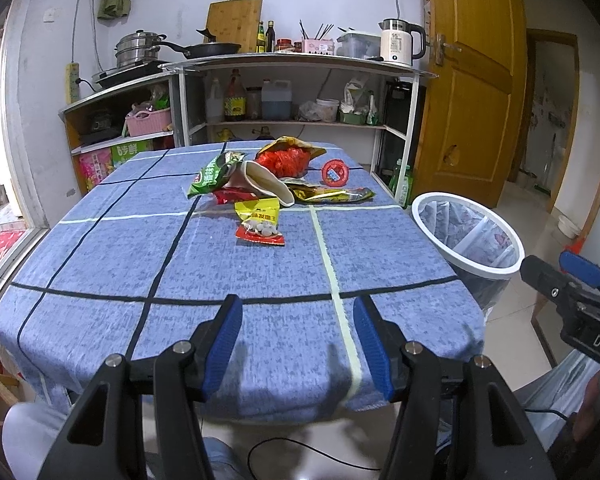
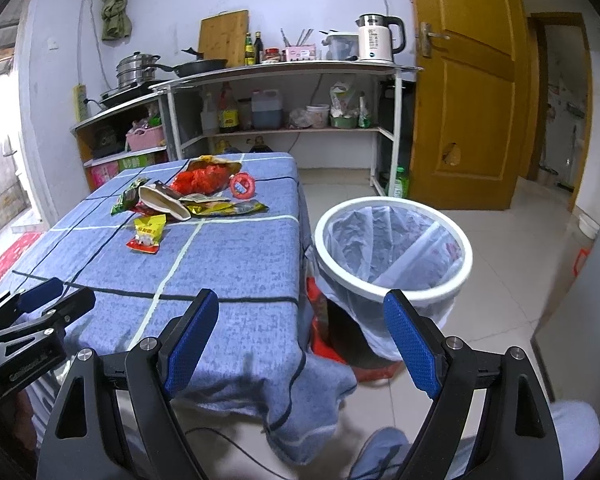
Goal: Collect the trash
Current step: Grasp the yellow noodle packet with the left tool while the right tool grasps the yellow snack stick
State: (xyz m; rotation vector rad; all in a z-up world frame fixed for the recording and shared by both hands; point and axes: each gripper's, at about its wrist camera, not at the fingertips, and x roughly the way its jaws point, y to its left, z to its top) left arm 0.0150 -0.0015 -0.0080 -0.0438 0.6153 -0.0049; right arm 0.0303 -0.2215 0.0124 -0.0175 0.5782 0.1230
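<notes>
A pile of snack wrappers lies on the far half of the blue-cloth table (image 1: 260, 288): a yellow-red packet (image 1: 260, 222) nearest, a green bag (image 1: 216, 174), a white cup-like wrapper (image 1: 268, 184), a red-orange bag (image 1: 290, 156), a gold wrapper (image 1: 332, 195) and a red round lid (image 1: 336, 173). The yellow-red packet also shows in the right wrist view (image 2: 148, 234). A white-rimmed bin (image 2: 394, 244) with a clear liner stands on the floor right of the table. My left gripper (image 1: 298, 314) is open and empty over the table's near edge. My right gripper (image 2: 300, 310) is open and empty, near the table's right corner and the bin.
Kitchen shelves (image 1: 296, 64) with pots, bottles and a kettle stand behind the table. A wooden door (image 1: 472, 80) is at the right. The right gripper shows at the left view's right edge (image 1: 560, 276). A red bag (image 2: 328, 344) lies under the bin.
</notes>
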